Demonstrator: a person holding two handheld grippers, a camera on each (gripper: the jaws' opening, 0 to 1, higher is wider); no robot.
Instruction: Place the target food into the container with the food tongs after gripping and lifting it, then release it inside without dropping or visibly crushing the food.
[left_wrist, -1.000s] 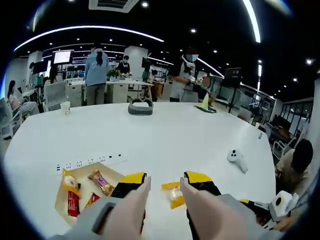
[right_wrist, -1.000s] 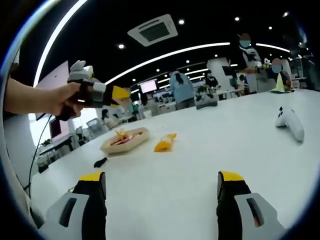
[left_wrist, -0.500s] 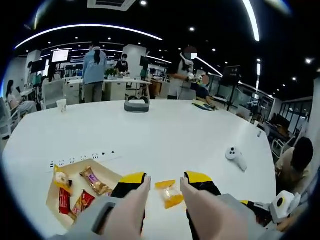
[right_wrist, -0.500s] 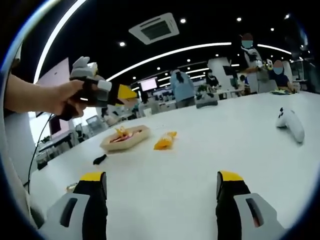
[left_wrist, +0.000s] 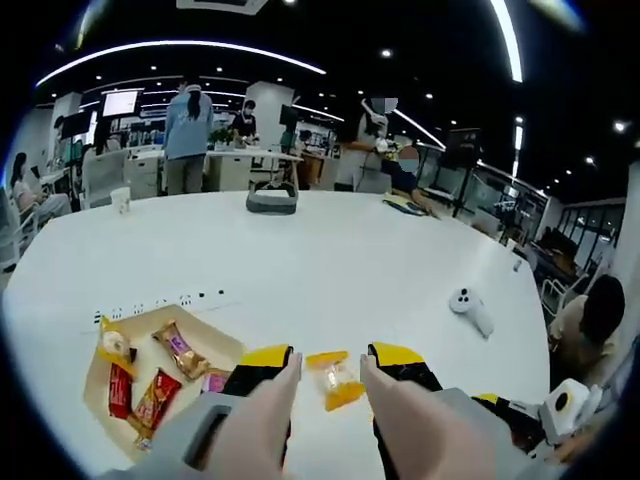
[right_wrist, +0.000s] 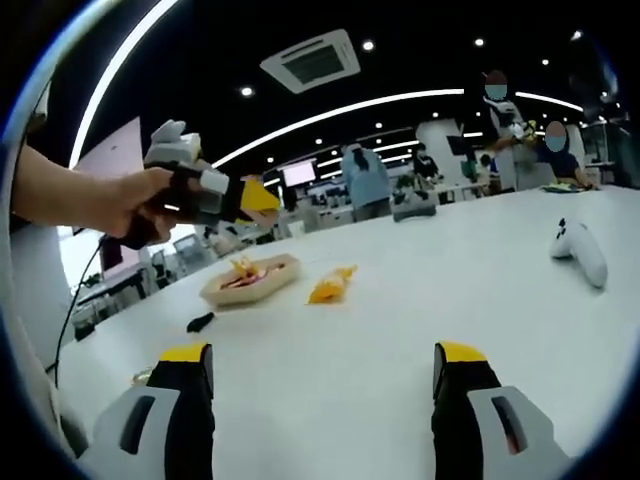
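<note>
Jaws of left gripper (left_wrist: 330, 372) spread, framing orange-wrapped snack packet (left_wrist: 333, 379) on white table (left_wrist: 330, 260); approach step. Next: descend, pinch gently. Right gripper (right_wrist: 325, 380) jaws spread, idle

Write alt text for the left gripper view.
The left gripper, open, points at an orange snack packet on a white table. A tray of wrapped snacks sits beside it; a white controller lies farther off.
</note>
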